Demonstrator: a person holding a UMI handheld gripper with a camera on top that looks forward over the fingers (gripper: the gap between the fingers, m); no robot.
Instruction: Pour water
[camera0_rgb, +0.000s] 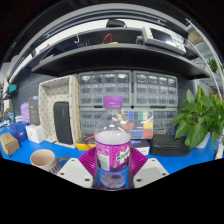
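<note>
Gripper view: one bottle (113, 150) clamped between the gripper (112, 172) fingers, one cup (44, 159) nearby.

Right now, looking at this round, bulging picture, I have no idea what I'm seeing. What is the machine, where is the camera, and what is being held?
There is no robot arm here. A person carries a hand-held tool with two fingers, the tongs. A wide-angle camera rides on the tool and looks forward along the fingers, which is why the room appears curved. The two pale shapes low down are the fingers.

Between them stands a clear plastic bottle with a magenta label and a pale cap. The fingers seem to press on it from both sides, so it looks held.

Below is a blue table. Beside the bottle sits a tan cup, perhaps where the water will be poured. Farther off are a green plant, a wall of small drawers and cluttered shelves.
</note>
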